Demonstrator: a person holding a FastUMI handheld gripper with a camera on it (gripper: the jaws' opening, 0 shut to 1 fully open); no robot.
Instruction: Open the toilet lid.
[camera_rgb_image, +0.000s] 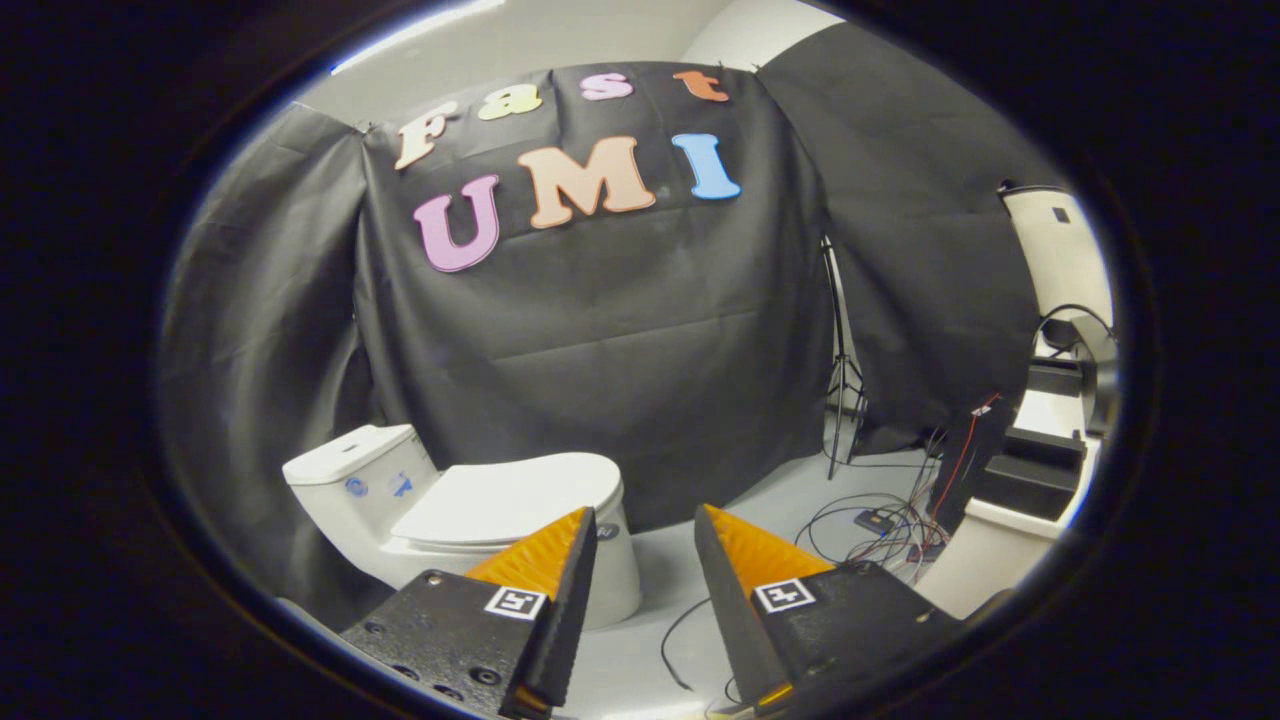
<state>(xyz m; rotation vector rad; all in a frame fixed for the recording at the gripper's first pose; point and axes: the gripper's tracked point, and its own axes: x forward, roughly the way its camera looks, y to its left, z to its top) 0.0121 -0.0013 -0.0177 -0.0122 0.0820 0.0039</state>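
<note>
We see the toilet (440, 520) ahead of the gripper (645, 520) and off to its left, standing on the pale floor (760, 500) w/ its back to the black cloth wall (600, 340). Its tank (350, 470) sits furthest left, w/ two small blue stickers on the side. The toilet lid (500, 500) is down flat over the bowl, closed; the left finger's tip overlaps the lid's front right edge in our view, but we can't tell if it's touching or just in front of it. The gripper's two fingers are spread wide apart w/ nothing btwn them, only bare floor showing in the gap. Each finger carries a small square marker near its base. A thin dark cable (680, 640) loops on the floor btwn the fingers and close in. Beyond the right finger we see a tangle of cables (880, 520) w/ a small dark box among them. Further back stands a thin tripod stand (842, 380) against the cloth. Far right of the gripper, white and black equipment (1040, 450) is stacked up; too distorted for us to say what it is.
</note>
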